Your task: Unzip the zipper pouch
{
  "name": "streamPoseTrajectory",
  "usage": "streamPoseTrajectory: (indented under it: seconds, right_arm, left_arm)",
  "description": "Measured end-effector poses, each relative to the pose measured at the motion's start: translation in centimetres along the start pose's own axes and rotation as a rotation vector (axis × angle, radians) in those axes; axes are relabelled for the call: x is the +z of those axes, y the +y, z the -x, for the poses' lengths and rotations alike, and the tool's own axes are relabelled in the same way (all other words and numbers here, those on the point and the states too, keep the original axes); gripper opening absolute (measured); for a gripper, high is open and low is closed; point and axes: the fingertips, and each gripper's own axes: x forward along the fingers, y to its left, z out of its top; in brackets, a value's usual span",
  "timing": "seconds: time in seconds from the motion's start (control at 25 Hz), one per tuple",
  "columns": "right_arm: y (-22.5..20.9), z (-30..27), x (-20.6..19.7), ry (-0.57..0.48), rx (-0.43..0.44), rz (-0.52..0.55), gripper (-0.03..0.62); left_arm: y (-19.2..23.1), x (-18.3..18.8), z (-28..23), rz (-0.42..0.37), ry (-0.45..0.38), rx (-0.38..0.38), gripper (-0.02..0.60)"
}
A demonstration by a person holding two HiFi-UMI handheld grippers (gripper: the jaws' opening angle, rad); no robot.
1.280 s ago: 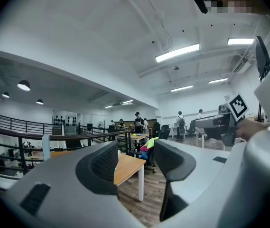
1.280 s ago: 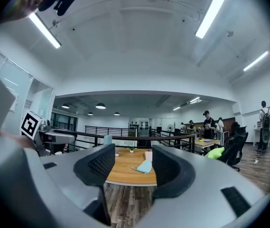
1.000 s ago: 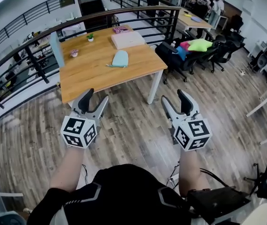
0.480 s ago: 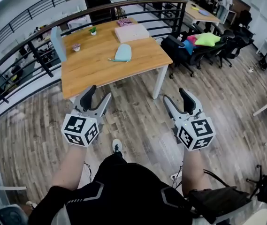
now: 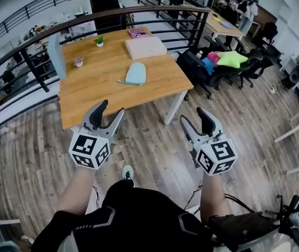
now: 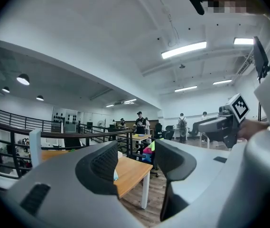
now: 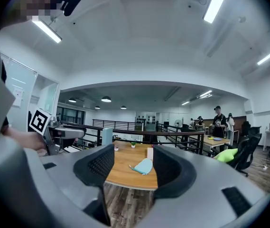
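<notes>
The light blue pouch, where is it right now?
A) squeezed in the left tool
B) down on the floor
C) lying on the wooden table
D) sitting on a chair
C: the light blue pouch lies flat on the wooden table, while the left tool and the right tool are both open, empty and not touching it.
</notes>
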Motion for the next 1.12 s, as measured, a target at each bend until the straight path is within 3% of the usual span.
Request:
streamPoseTrajectory:
  seconds: [0.28,0.72,0.88,1.12]
  right_arm:
    - [-0.8,-7.7,2.6,0.006,-0.009,0.018,0.261]
    - [-2.2,-17.6,3.5,0.058,-0.014,0.036,0.261]
    - [-2.2,-20.5,3.6,0.056,0.000,0.038,0.261]
    - [-3.0,-24.0,2.8,0.060,0.040,0.035,0.259]
  left_arm:
    - [6.5,1.7,-4.7,-0.002,-0.021,-0.008,0.256]
    - [15.0,1.5,-10.2,0.021,-0.040,-0.009,0.256]
    - [16.9,0.9,-11.4,-0.040,-0.020,0.006,0.256]
    - [18.4,-0.4,-13.9,-0.023,0.017,0.002,0.256]
